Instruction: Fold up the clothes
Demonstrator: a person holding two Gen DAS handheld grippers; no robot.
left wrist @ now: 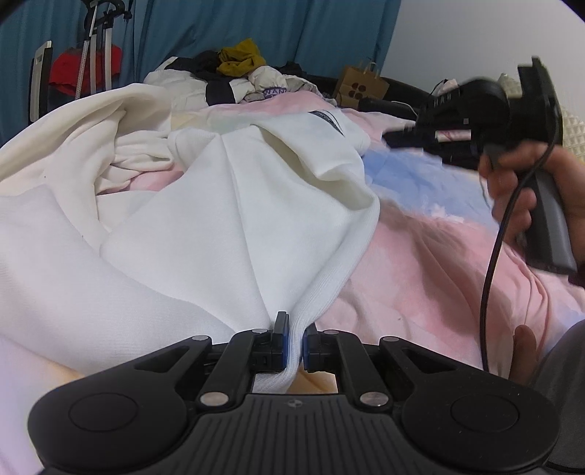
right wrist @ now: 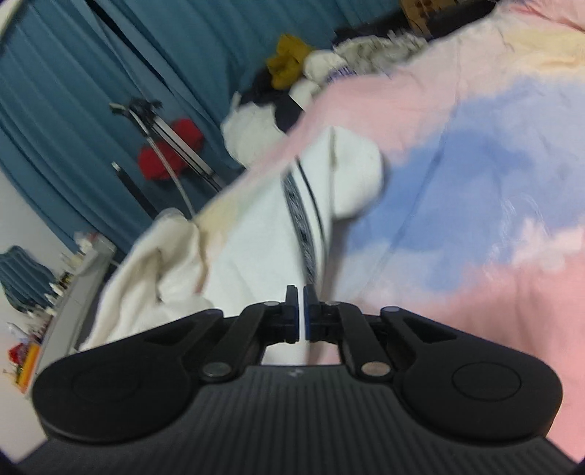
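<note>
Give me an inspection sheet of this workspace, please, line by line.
Surface: bed with a pink and blue cover.
Job's things: white top, its ribbed hem pulled up; cream garment bunched beside it.
Clutter: clothes pile and paper bag at the far end.
Grippers: left gripper shut on the hem; right gripper shut, blurred, seemingly empty.
Cables: black cable hanging from the right gripper.
Surroundings: blue curtain, tripod, red object.

right gripper [left wrist: 402, 137] motion-blurred, clothes pile [right wrist: 329, 69] smeared
</note>
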